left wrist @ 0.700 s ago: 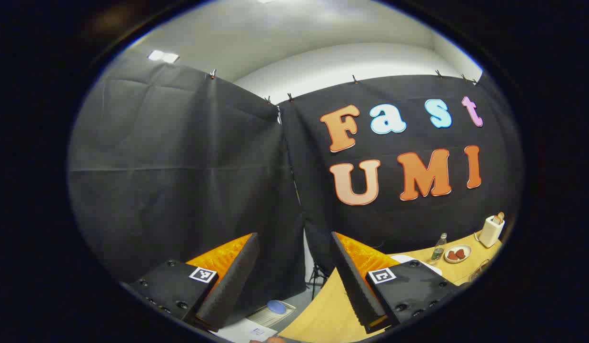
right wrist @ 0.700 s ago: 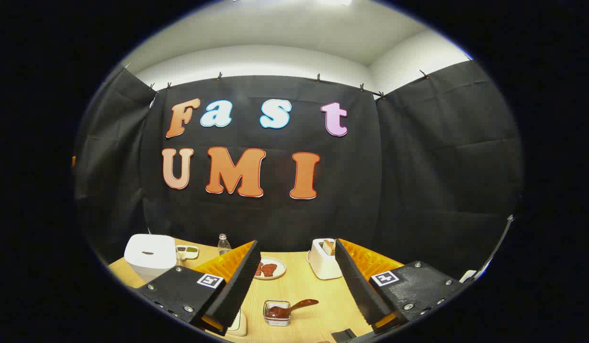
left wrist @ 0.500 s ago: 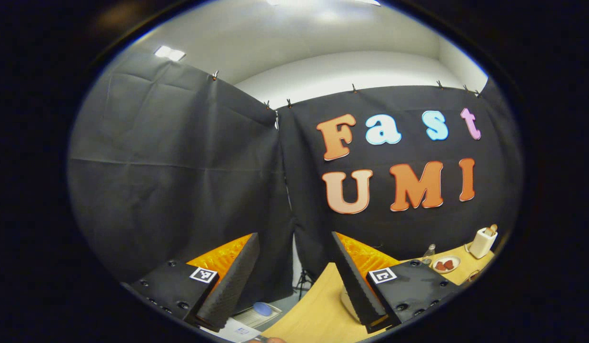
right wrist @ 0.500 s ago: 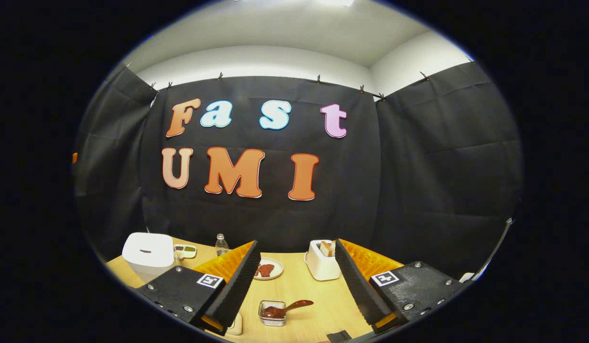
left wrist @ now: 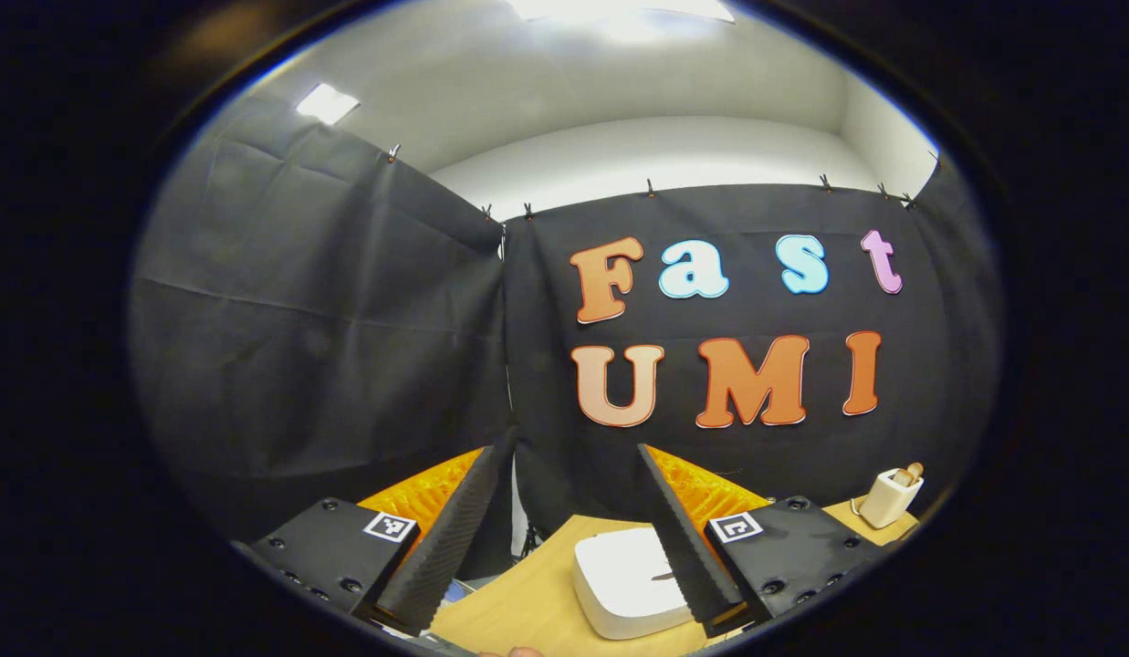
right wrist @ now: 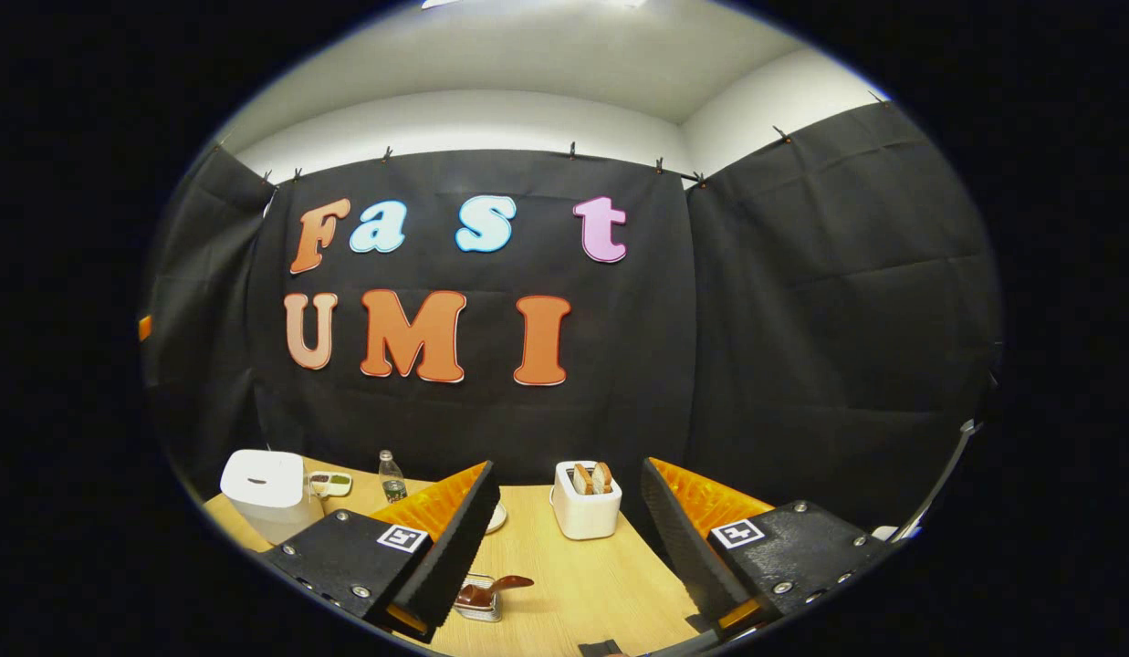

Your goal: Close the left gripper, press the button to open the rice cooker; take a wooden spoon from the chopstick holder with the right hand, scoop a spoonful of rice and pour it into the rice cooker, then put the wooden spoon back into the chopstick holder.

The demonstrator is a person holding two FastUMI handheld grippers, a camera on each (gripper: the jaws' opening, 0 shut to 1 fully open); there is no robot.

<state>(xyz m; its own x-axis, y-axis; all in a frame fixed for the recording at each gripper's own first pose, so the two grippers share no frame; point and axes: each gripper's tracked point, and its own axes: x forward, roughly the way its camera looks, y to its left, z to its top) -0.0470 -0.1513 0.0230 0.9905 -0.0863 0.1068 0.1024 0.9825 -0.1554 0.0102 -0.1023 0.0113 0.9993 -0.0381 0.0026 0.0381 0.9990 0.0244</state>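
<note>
No brand name or legible label is seen on any appliance. A square black-and-white fiducial marker (left wrist: 389, 526) is fixed to each finger block; no readable writing is carried by these.

Left gripper view: the left gripper (left wrist: 564, 538) is held above the near-left part of the wooden table (left wrist: 518, 607), its fingers spread wide apart with nothing between them. The white rice cooker (left wrist: 623, 584) is seen between and just below the fingers, lid down, partly covered by the right-hand finger. A white holder (left wrist: 885, 497) with wooden handles standing in it is seen far to the right on the table.

Right gripper view: the right gripper (right wrist: 569, 538) is also held wide open and empty. The rice cooker (right wrist: 265, 493) is placed at the far left of the table (right wrist: 582, 584), lid closed. Beside it a small dish (right wrist: 330, 483) and a bottle (right wrist: 392, 477) are noted. The white holder (right wrist: 586, 499) stands upright between the fingers, farther back, with two wooden pieces (right wrist: 592, 477) rising from it. A small clear container (right wrist: 477, 598) with a brown spoon (right wrist: 500, 584) resting in it lies near the left finger.

Change against 0.5 s ago: in the left gripper view the rice cooker, previously hidden behind the right-hand finger, is brought into sight, and the wall is shifted left. In the right gripper view the holder and container are shifted left. Finger spacing is unchanged on both.
</note>
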